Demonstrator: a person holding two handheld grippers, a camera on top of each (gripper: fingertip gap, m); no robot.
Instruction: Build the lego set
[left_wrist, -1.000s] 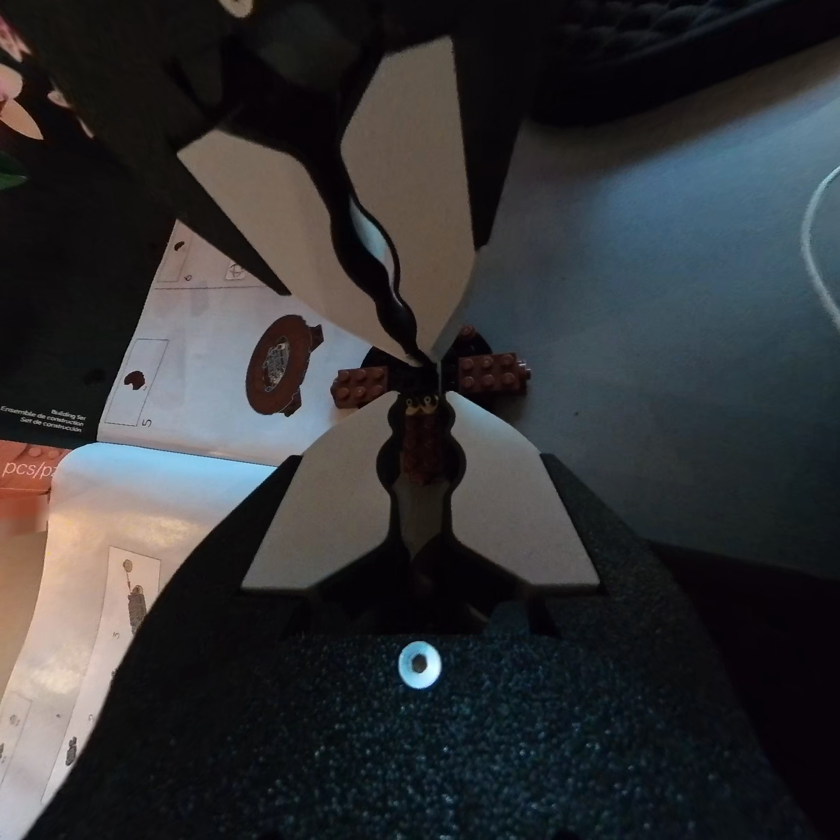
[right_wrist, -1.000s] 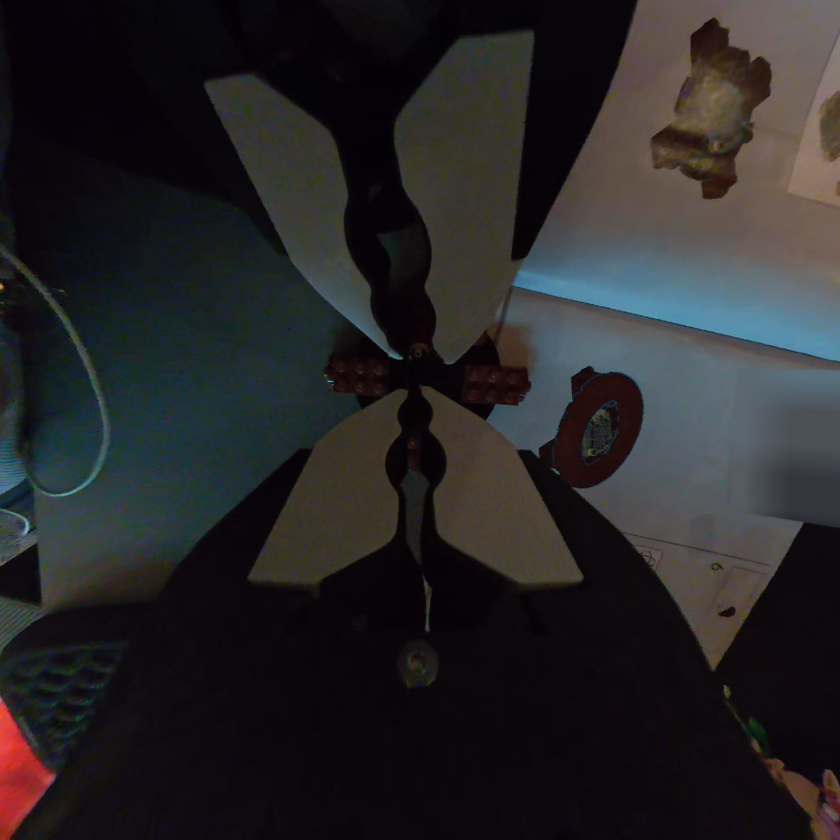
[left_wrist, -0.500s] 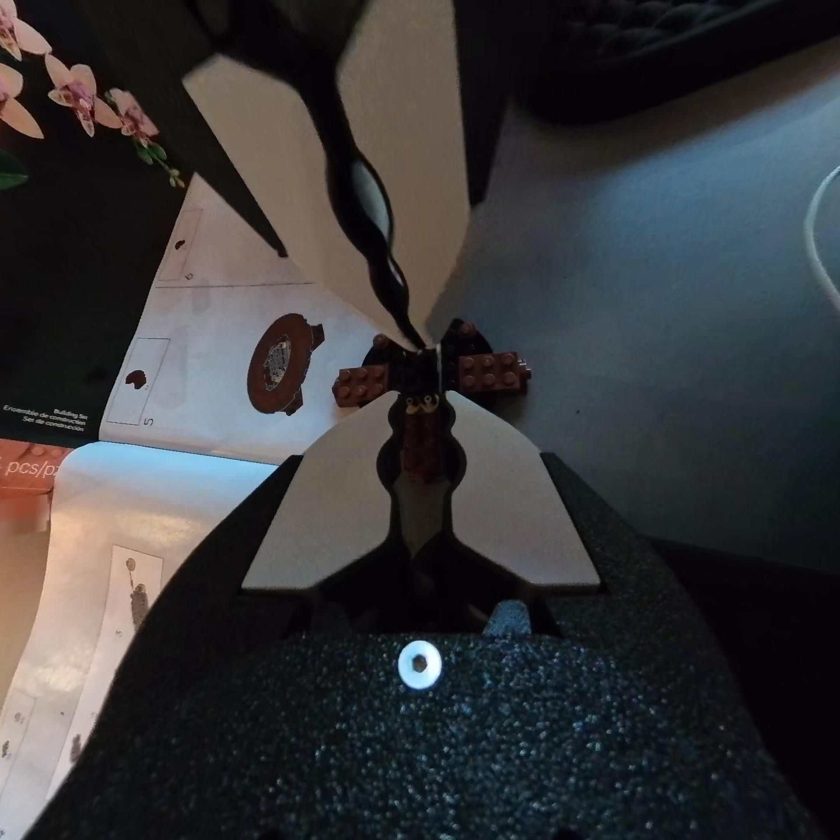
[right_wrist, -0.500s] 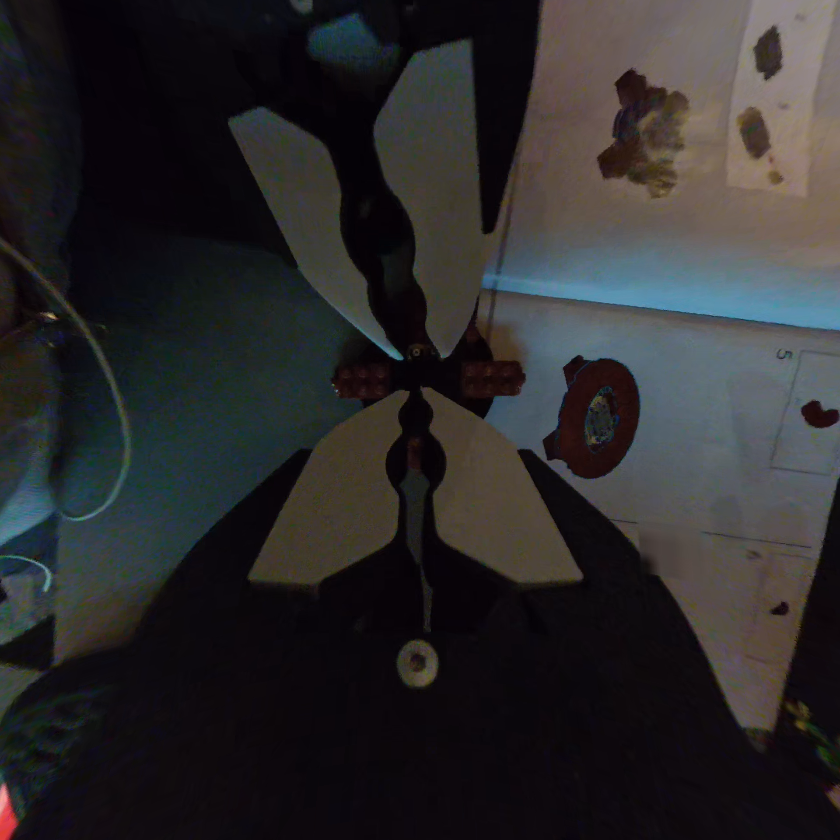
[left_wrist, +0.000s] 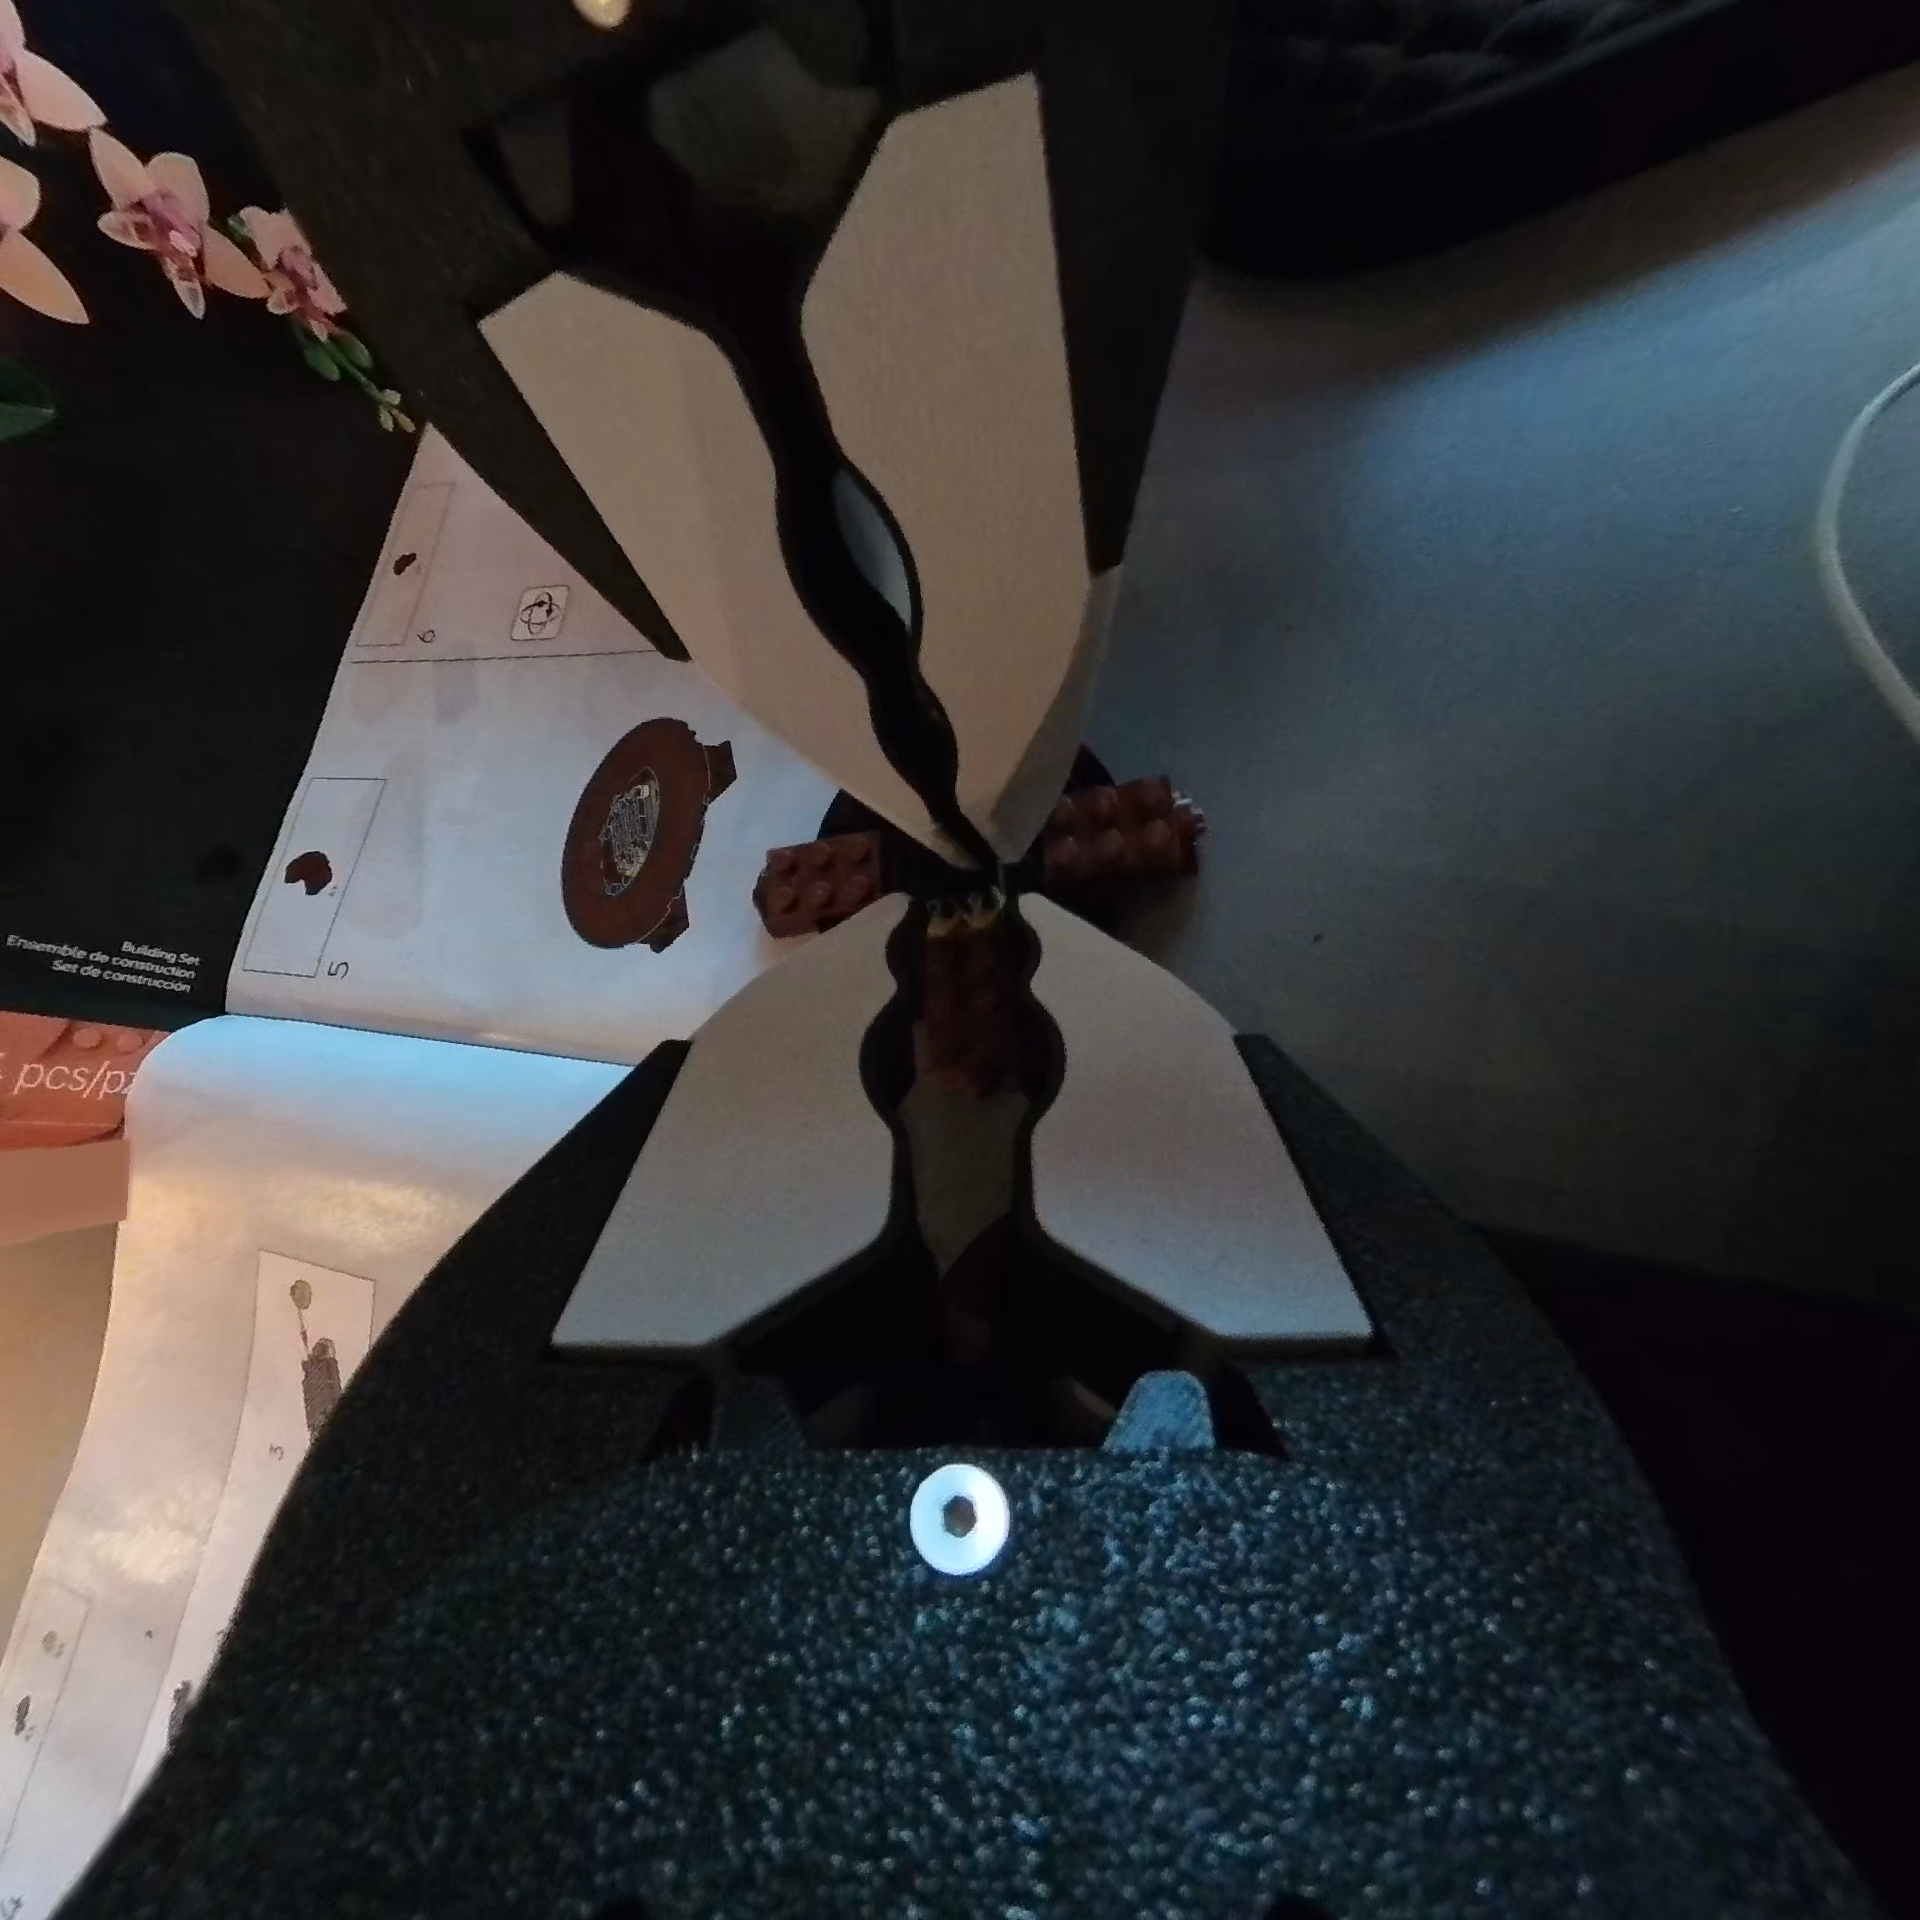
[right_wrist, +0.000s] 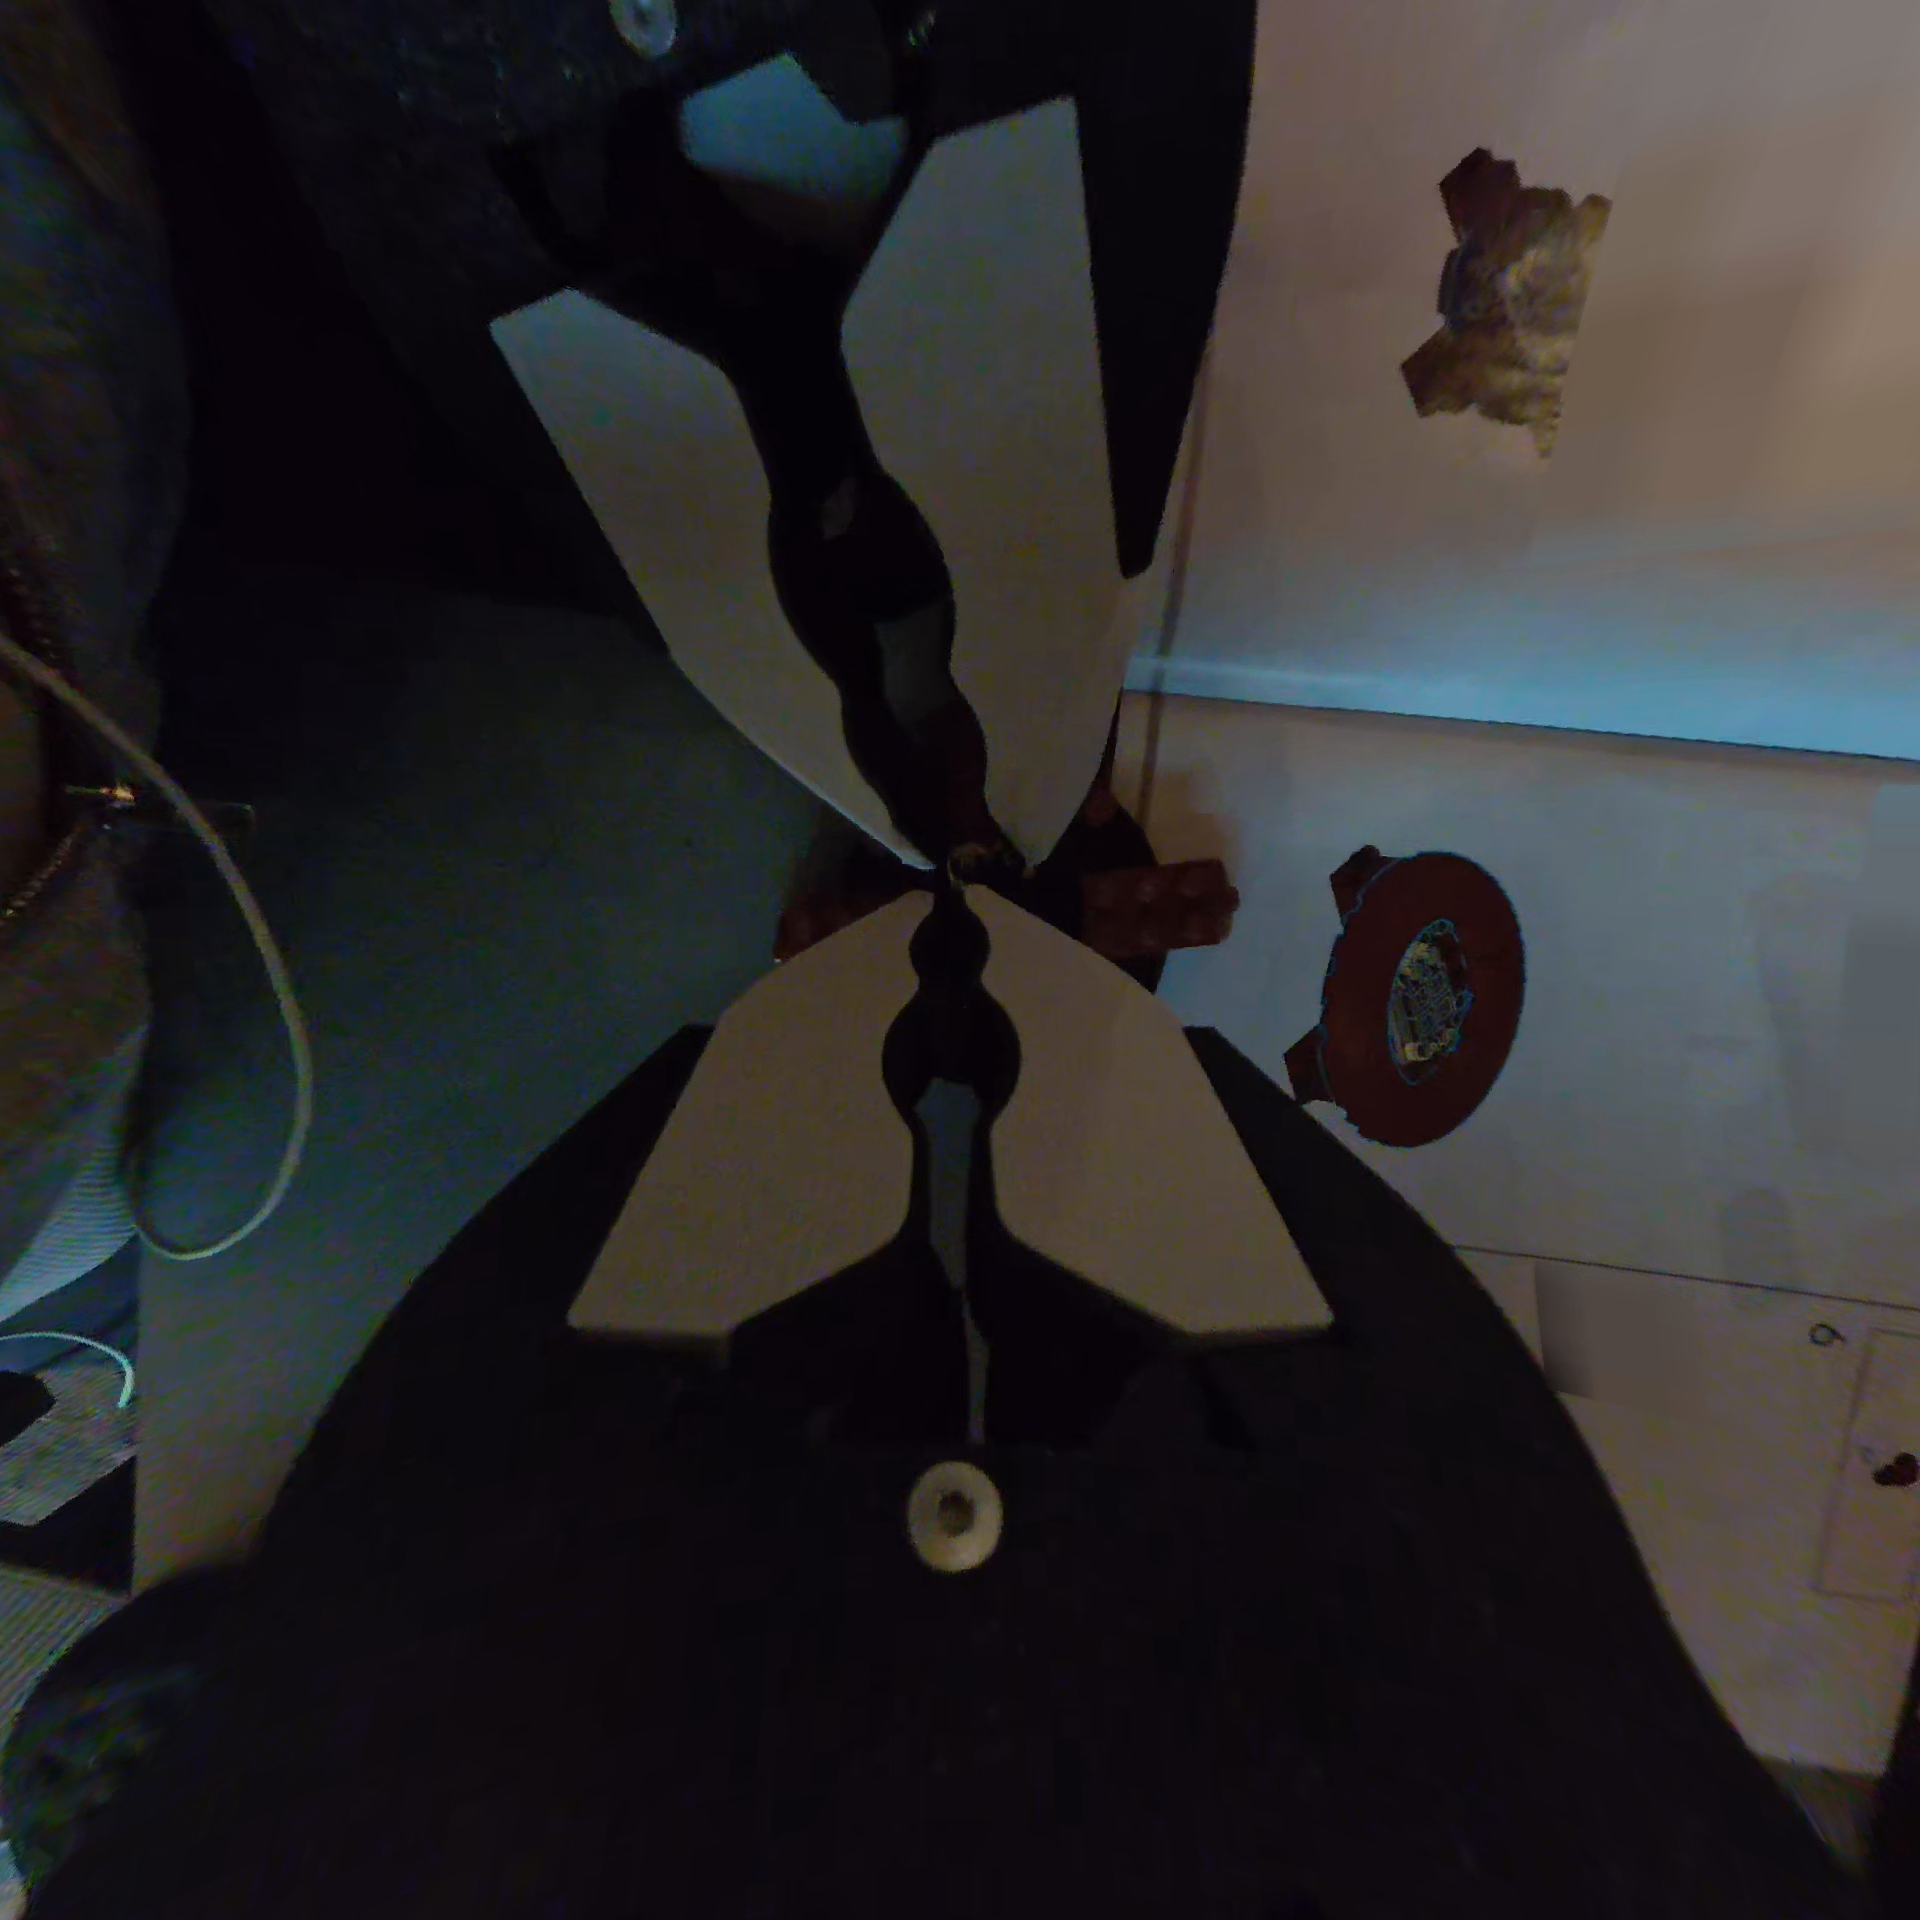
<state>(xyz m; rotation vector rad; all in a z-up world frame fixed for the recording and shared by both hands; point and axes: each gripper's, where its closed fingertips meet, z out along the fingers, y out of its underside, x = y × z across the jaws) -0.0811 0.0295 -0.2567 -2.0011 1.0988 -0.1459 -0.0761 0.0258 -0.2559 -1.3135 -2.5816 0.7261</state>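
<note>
Left wrist view: left gripper (left_wrist: 971, 914) clamped on brown brick assembly (left_wrist: 1122, 842).

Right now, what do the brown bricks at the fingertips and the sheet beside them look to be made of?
Brown studded bricks: moulded plastic by the look, raised round studs, dull sheen. Sheet: printed paper, apparently an instruction page, thin, curling and glossy where light strikes it.

A dim hobby desk, likely at home — a grey tabletop (left_wrist: 1507, 623) carries an open building-set instruction booklet (left_wrist: 468, 748), the set's dark box printed with pink orchids (left_wrist: 156, 229), brown toy bricks (left_wrist: 821, 883) and a loose white cable (right_wrist: 249, 935).
</note>
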